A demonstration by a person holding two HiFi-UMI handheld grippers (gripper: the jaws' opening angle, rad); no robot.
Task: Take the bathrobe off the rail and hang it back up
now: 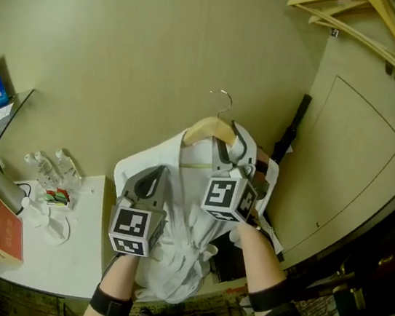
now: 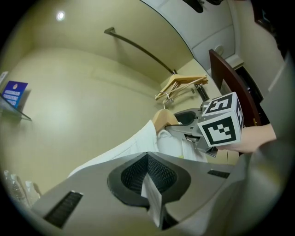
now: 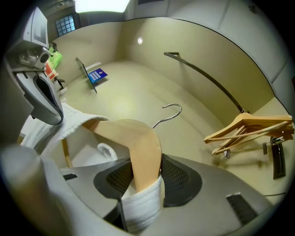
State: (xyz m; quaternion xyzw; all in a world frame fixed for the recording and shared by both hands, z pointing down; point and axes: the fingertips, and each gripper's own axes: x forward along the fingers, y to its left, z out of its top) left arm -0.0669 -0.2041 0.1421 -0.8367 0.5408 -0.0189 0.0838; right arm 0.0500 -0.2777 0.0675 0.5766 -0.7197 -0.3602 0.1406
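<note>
Left gripper (image 2: 150, 184): jaws pinched fully together on a thin fold of the bathrobe (image 1: 176, 253). Right gripper (image 3: 142, 182): jaws wide, clamped on one shoulder of the wooden hanger (image 3: 138, 143), with the collar trapped beneath; the robe hangs below both grippers. Farther ahead the hook (image 3: 171, 110) rides free, well short of the rail (image 3: 203, 76). Likely risk: the one-sided grip lets the hanger tip, so the hook misses or snags the spare hangers (image 3: 249, 129).

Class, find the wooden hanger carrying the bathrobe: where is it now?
The wooden hanger sits mid head view, off the rail, clamped in the right gripper with the bathrobe on it; the empty hangers hang to its right.
</note>
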